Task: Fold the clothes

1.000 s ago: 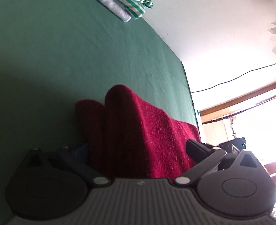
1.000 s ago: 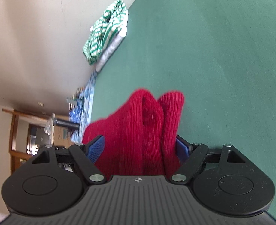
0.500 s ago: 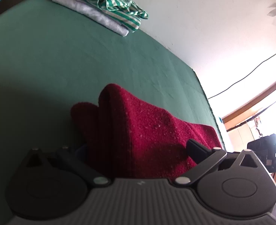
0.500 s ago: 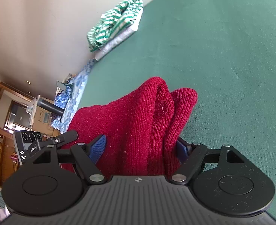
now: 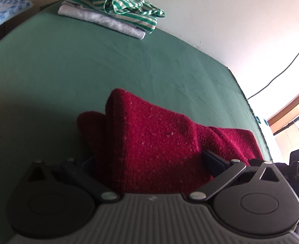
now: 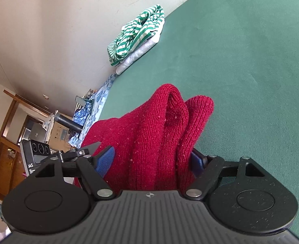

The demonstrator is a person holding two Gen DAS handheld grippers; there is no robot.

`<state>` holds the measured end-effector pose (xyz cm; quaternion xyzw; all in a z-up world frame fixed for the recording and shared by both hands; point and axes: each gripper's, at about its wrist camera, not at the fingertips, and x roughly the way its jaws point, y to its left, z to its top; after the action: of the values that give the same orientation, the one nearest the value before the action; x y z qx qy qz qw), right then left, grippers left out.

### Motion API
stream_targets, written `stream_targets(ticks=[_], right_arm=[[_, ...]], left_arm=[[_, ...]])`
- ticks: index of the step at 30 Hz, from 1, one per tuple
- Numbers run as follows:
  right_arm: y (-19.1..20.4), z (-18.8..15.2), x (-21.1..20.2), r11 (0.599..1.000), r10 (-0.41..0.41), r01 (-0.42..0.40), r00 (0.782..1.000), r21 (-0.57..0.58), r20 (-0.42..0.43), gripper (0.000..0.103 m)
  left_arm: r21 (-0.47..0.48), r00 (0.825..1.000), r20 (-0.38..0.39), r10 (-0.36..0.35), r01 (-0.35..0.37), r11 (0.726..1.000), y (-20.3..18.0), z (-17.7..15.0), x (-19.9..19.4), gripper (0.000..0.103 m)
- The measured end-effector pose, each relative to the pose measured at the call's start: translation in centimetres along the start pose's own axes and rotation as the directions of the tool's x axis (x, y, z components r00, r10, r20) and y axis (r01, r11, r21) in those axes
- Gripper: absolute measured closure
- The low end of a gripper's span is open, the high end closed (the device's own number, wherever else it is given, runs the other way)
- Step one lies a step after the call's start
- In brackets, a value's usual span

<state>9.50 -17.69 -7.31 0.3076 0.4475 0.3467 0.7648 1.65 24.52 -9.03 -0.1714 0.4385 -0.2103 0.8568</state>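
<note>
Left gripper [image 5: 149, 160] and right gripper [image 6: 149, 158] each clamped on bunched red knit garment [image 6: 161, 134], held raised over green table [image 5: 88, 65], probably for laying flat; folded striped pile [image 5: 116, 10] beyond, against wall.

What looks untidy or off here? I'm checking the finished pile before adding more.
The green-and-white striped garment sits rumpled and bunched on top of the flat folded grey cloth, by the wall on the green table cover. Otherwise nothing stands out; both grippers grip the dark red knit garment.
</note>
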Motion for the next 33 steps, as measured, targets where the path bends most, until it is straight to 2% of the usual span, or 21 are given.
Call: stream_targets(ticks=[7,13,16,25,26,27,33], right_arm=[[0.9,0.3,0.5,0.998,-0.054,0.054,0.998,-0.01,-0.017,0.026],[2.2,0.5,1.1,0.988,-0.153,0.153,0.988,0.022,-0.022,0.029],[3.0,0.2,1.4,0.979,-0.203,0.204,0.979,0.017,-0.014,0.03],[3.8,-0.3,1.5,0.96,-0.277,0.276,0.961,0.049,0.017,0.03],[3.9,-0.4,1.5,0.958,-0.282,0.281,0.959,0.052,0.019,0.03],[3.9,-0.3,1.5,0.958,-0.284,0.283,0.959,0.054,0.019,0.03],[3.9,-0.2,1.8,0.957,-0.286,0.284,0.958,0.058,0.018,0.03]], left_arm=[[0.039,1.0,-0.028,-0.006,0.007,0.999,0.2,0.1,-0.1,0.001],[0.046,0.997,-0.069,-0.024,0.028,0.999,0.5,0.6,-0.2,0.001],[0.07,0.994,-0.101,-0.042,0.049,0.996,0.7,0.9,-0.2,0.001],[0.082,0.98,-0.166,-0.112,0.127,0.989,1.8,1.7,-0.4,0.001],[0.061,0.984,-0.151,-0.1,0.11,0.992,1.9,1.7,-0.4,0.001],[0.002,0.993,-0.103,-0.056,0.057,0.998,1.9,1.7,-0.4,0.001],[-0.006,0.992,-0.112,-0.05,0.05,0.999,1.7,1.8,-0.3,0.001]])
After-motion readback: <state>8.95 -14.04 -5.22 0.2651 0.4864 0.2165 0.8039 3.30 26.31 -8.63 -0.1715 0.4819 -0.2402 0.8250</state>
